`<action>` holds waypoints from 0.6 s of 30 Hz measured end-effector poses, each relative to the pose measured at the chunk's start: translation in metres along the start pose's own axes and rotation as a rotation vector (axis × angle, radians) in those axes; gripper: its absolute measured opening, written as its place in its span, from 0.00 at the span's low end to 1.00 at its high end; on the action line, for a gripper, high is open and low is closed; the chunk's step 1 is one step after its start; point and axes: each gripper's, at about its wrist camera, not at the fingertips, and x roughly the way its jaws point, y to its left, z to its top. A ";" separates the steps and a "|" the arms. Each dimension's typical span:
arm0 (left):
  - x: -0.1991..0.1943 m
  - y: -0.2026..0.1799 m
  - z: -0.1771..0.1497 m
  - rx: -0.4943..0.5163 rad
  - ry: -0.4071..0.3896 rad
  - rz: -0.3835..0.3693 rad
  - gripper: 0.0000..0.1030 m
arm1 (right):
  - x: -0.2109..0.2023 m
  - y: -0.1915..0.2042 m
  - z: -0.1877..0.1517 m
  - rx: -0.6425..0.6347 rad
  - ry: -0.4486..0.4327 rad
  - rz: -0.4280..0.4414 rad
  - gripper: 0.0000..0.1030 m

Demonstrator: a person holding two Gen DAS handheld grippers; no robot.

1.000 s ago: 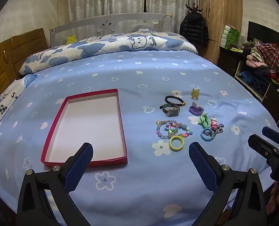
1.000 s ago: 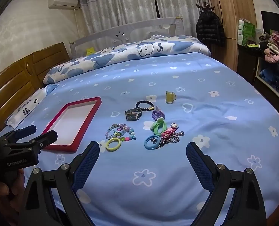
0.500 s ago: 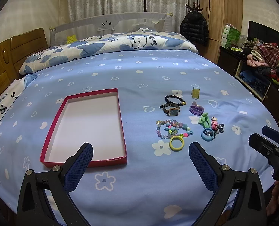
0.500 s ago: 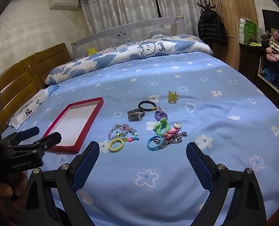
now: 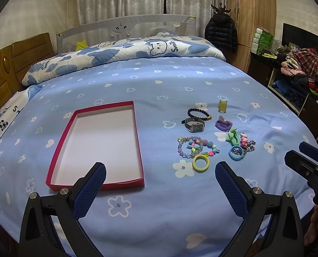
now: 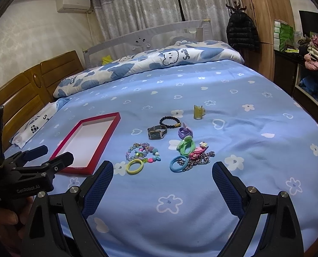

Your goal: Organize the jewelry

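An empty red tray (image 5: 137,141) (image 6: 107,135) lies on the blue bedsheet. To its right is a cluster of jewelry: a black bead bracelet (image 5: 198,114) (image 6: 169,122), a square watch (image 5: 194,125) (image 6: 156,133), a colourful bead bracelet (image 5: 191,145) (image 6: 140,152), a yellow ring band (image 5: 200,164) (image 6: 134,166), a purple band (image 5: 223,125) (image 6: 185,132), a green band (image 5: 233,137) (image 6: 185,145), a blue band (image 5: 236,153) (image 6: 178,163), a pink charm on a chain (image 5: 248,144) (image 6: 199,156) and a small yellow clip (image 5: 222,106) (image 6: 198,111). My left gripper (image 5: 159,184) and right gripper (image 6: 162,182) are open and empty, near the bed's front edge.
A folded cloud-print quilt (image 5: 126,53) lies at the far side of the bed. A wooden headboard (image 5: 0,79) is on the left. A wardrobe (image 5: 251,10) and a cluttered cabinet (image 5: 298,81) stand on the right.
Both grippers have shifted only slightly; the right wrist view has crept a little closer to the jewelry. Nothing was taken hold of.
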 end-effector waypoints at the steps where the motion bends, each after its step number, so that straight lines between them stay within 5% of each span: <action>1: 0.000 0.000 0.000 -0.002 0.001 -0.001 0.99 | 0.000 0.000 0.000 0.000 0.000 0.001 0.92; 18: 0.001 -0.003 0.002 0.011 0.011 -0.004 0.99 | 0.002 0.000 0.001 0.009 0.007 0.022 0.92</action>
